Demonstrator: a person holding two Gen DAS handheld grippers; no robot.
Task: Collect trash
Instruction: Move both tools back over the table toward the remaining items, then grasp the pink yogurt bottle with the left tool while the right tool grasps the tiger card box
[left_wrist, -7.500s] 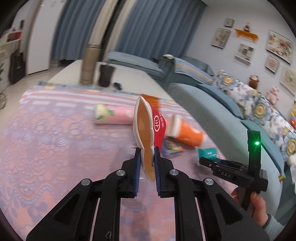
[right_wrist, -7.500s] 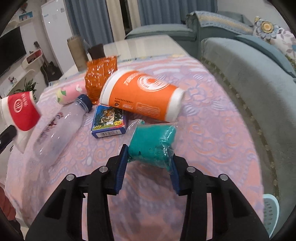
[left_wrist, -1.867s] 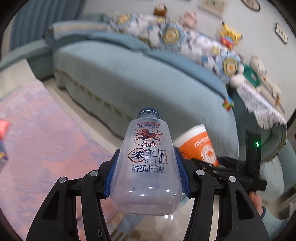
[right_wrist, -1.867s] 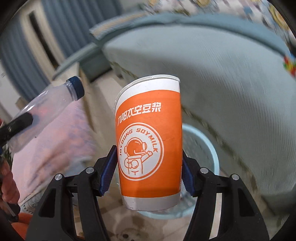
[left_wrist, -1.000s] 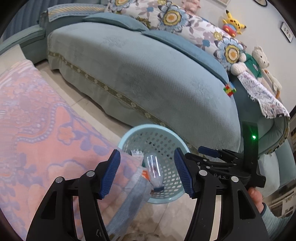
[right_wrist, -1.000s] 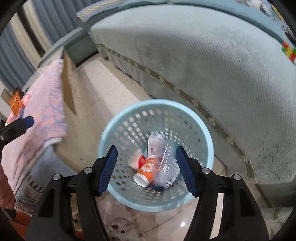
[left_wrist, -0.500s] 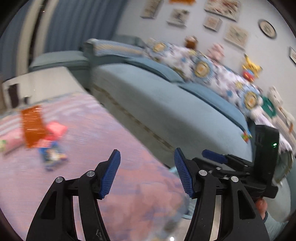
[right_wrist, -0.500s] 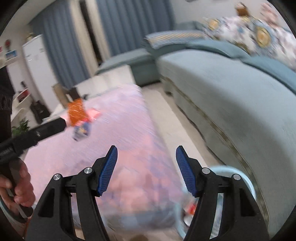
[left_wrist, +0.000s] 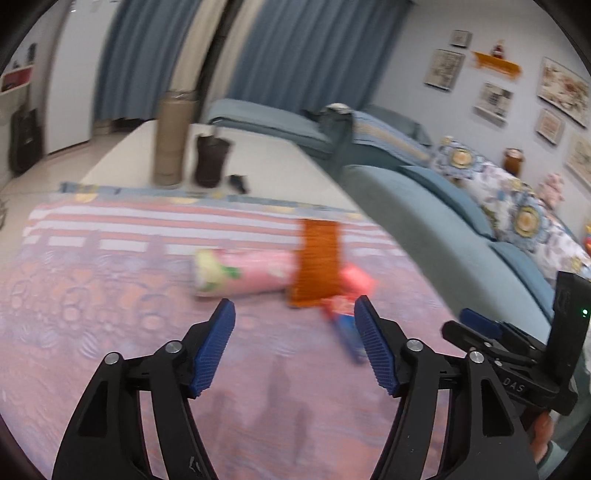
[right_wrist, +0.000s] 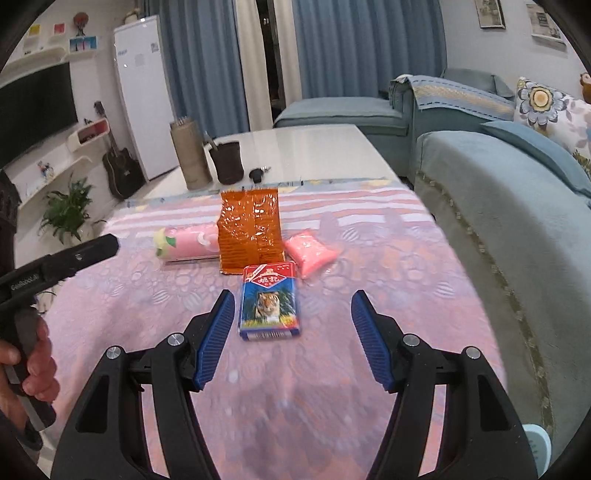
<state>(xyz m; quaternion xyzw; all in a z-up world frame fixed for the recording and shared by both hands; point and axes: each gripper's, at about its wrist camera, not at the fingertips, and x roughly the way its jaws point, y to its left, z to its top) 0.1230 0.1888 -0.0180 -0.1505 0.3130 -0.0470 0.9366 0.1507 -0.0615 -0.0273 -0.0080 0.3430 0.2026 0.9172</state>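
Trash lies on the pink patterned cloth (right_wrist: 369, 258): a blue box with a tiger picture (right_wrist: 269, 305), an upright orange foil bag (right_wrist: 250, 229), a pink tube on its side (right_wrist: 188, 242) and a small pink packet (right_wrist: 313, 254). My right gripper (right_wrist: 292, 338) hangs open just in front of the tiger box, with nothing between its fingers. In the left wrist view my left gripper (left_wrist: 294, 349) is empty, its jaws opening, short of the pink tube (left_wrist: 242, 273), the orange bag (left_wrist: 319, 266) and the blurred blue box (left_wrist: 345, 332).
A tan cylinder (right_wrist: 190, 157), a dark cup (right_wrist: 227, 162) and a small black thing (right_wrist: 256, 173) stand on the white tabletop beyond the cloth. A teal sofa (right_wrist: 517, 221) runs along the right. The rim of a light-blue basket (right_wrist: 537, 448) shows at lower right. A hand (right_wrist: 29, 365) holds the other gripper's handle.
Both grippers swung away from the basket beside the sofa, back over the cloth, and face the remaining trash. The left jaws stand a little wider than before.
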